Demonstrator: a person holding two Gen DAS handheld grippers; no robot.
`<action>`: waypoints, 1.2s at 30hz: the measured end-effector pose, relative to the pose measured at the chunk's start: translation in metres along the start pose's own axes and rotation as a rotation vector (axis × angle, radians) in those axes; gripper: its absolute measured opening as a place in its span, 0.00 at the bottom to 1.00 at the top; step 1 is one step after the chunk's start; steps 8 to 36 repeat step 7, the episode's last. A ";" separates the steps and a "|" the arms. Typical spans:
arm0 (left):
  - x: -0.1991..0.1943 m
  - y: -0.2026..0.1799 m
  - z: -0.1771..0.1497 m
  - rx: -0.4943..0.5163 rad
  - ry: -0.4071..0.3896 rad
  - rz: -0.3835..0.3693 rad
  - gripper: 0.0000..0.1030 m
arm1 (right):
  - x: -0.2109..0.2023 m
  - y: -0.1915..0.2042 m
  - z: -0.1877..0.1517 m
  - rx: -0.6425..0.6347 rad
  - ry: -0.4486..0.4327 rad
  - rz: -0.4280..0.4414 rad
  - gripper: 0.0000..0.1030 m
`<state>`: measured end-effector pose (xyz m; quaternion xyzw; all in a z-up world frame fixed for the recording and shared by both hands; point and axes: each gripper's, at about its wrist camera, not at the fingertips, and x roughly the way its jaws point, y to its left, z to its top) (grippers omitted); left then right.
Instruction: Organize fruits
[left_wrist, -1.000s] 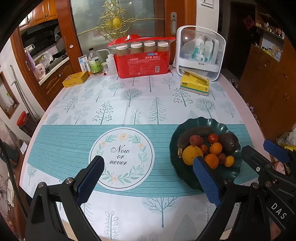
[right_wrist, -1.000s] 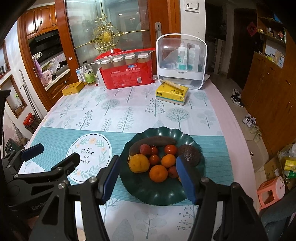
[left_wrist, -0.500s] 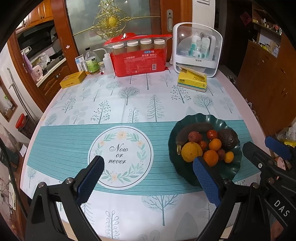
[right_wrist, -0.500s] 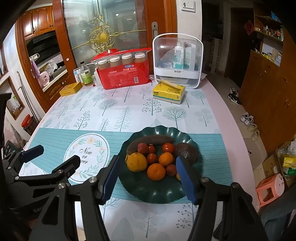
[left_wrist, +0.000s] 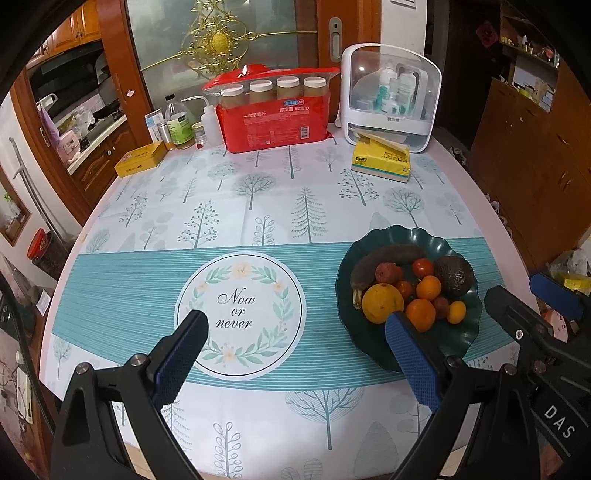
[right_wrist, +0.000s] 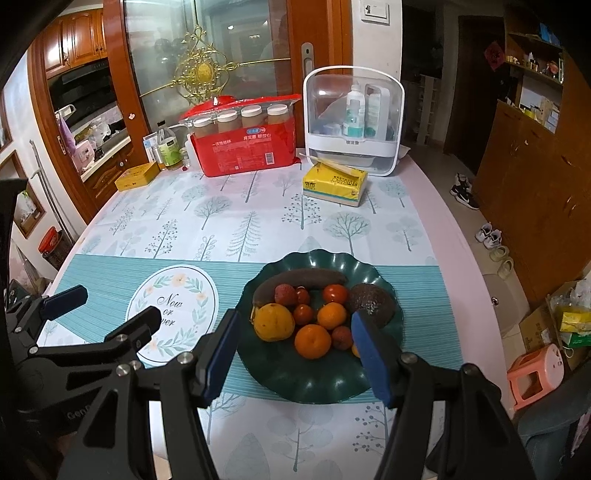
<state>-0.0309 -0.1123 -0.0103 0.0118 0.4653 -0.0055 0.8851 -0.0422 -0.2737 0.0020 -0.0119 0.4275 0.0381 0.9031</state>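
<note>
2 shoes (right_wrist: 488, 236), right view only

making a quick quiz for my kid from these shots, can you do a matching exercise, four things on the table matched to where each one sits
Things:
1. long dark brown banana
2. yellow tissue pack
3. flat yellow tin
4. red plastic-wrapped cup pack

Places:
A. far left edge of the table
B. in front of the white storage box
C. far side of the dark green scalloped plate
D. back of the table, before the glass door

Pairs: 1-C, 2-B, 3-A, 4-D
</note>
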 end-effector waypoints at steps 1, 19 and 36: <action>0.000 0.000 0.000 0.003 -0.001 -0.001 0.93 | 0.000 0.001 0.000 0.003 0.001 -0.003 0.61; 0.004 0.001 0.001 0.013 0.004 -0.020 0.93 | 0.000 0.003 -0.001 0.018 0.011 -0.020 0.61; 0.004 0.001 0.001 0.013 0.004 -0.020 0.93 | 0.000 0.003 -0.001 0.018 0.011 -0.020 0.61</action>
